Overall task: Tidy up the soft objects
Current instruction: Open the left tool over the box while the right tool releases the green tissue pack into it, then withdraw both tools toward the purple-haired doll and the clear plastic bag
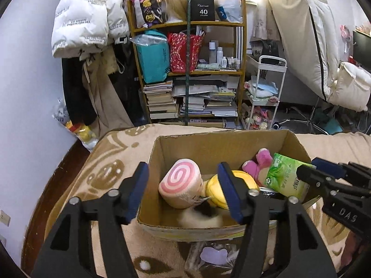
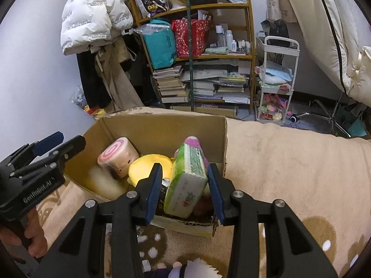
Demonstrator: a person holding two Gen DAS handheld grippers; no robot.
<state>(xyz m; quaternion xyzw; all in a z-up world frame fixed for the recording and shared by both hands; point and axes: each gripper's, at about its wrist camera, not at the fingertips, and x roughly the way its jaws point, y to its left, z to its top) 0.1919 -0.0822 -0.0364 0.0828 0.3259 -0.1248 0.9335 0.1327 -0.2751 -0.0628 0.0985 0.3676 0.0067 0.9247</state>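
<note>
An open cardboard box (image 1: 160, 153) (image 2: 139, 125) sits on a beige blanket. Inside lie a pink swirl roll plush (image 1: 179, 185) (image 2: 118, 157), a yellow plush (image 1: 214, 187) (image 2: 148, 165), a pink plush (image 1: 258, 164) (image 2: 193, 142), a blurred white and black furry plush (image 1: 200, 216) and a green tissue pack (image 1: 287, 178) (image 2: 187, 183). My left gripper (image 1: 183, 190) is open and empty above the box's near left part. My right gripper (image 2: 184, 185) is open, its jaws on either side of the tissue pack without touching it. It also shows in the left wrist view (image 1: 324, 171).
A plastic-wrapped item (image 1: 213, 254) lies on the blanket (image 2: 289, 162) in front of the box, and a white-haired doll (image 2: 194, 268) lies near the right gripper. Behind stand a cluttered wooden shelf (image 1: 190, 69), hanging coats (image 1: 88, 23) and a white cart (image 1: 266, 92).
</note>
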